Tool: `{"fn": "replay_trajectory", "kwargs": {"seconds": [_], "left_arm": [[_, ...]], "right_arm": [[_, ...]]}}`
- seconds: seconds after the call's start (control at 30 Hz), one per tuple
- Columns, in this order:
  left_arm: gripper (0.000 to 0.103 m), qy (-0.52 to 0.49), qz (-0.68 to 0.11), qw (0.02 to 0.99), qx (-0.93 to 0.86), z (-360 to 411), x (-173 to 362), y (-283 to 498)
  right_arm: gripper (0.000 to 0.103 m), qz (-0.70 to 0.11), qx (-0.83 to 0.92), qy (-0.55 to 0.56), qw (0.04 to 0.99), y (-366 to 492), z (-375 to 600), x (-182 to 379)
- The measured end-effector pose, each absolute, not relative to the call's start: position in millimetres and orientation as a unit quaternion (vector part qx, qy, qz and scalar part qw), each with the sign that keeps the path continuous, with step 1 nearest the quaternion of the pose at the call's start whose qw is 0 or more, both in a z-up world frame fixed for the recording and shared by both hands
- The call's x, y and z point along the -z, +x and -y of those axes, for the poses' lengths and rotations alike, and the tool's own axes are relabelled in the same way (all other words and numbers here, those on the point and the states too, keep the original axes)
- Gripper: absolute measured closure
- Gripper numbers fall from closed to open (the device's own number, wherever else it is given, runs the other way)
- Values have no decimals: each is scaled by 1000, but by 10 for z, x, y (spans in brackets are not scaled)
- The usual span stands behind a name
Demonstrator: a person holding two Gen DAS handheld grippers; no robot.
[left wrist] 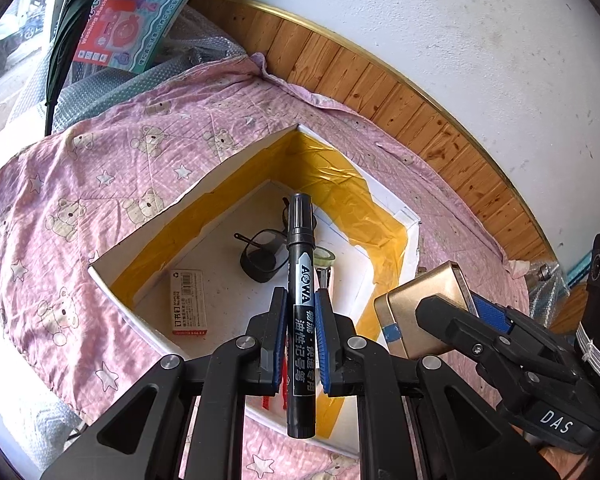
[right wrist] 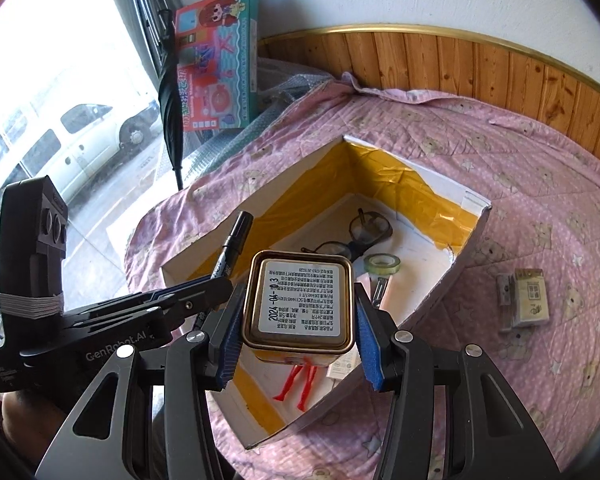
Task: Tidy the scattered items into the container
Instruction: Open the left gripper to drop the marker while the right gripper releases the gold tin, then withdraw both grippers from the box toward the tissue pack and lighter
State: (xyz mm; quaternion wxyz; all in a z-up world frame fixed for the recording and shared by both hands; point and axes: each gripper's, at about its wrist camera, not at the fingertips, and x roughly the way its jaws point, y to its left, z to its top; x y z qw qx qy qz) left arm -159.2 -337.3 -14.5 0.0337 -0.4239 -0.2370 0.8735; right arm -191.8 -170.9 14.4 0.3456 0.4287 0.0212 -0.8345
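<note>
A white box point(left wrist: 236, 168) lined with yellow tape sits on a pink bear-print cloth. My left gripper point(left wrist: 300, 304) is shut on a black AOWA marker point(left wrist: 299, 264), held over the box. My right gripper point(right wrist: 298, 312) is shut on a gold tin point(right wrist: 300, 304) with a white label, above the near part of the box point(right wrist: 472, 240); the tin point(left wrist: 420, 308) also shows in the left wrist view. Inside lie black glasses point(right wrist: 360, 232), a tape roll point(right wrist: 382, 264), a staples box point(left wrist: 189, 302) and a red clip point(right wrist: 300, 384). The marker point(right wrist: 232, 244) shows at left in the right wrist view.
A small beige packet point(right wrist: 526, 300) lies on the cloth point(right wrist: 540, 200) right of the box. A toy carton point(right wrist: 220, 60) and a black umbrella point(right wrist: 170, 92) lean at the back left by a window. Wood panelling point(right wrist: 500, 68) runs behind the cloth.
</note>
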Motion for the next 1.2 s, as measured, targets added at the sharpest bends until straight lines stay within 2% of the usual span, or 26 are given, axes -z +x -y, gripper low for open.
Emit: {"fn": "replay_trajectory", "kwargs": {"seconds": [0.37, 0.43, 0.47, 0.5, 0.77, 0.93, 1.2], "left_arm": [[87, -448, 259, 15, -856, 3480, 429, -1923], [76, -455, 258, 9, -852, 3517, 497, -2004], [63, -458, 258, -3, -850, 3552, 525, -2028], [55, -456, 264, -9, -850, 3596, 539, -2031], [54, -438, 271, -9, -857, 3690, 441, -1892], [54, -438, 248, -2, -864, 3591, 372, -1785], [54, -439, 224, 1, -870, 3401, 253, -1595]], "right_arm": [[50, -19, 825, 454, 337, -2340, 1932, 157], [50, -7, 823, 463, 330, -2413, 1924, 224], [50, 0, 823, 464, 328, -2432, 1900, 240], [50, 6, 822, 465, 329, -2441, 1875, 251], [51, 42, 822, 465, 325, -2341, 1601, 269], [58, 52, 817, 466, 336, -2161, 1515, 279], [59, 82, 812, 466, 342, -1969, 1300, 275]]}}
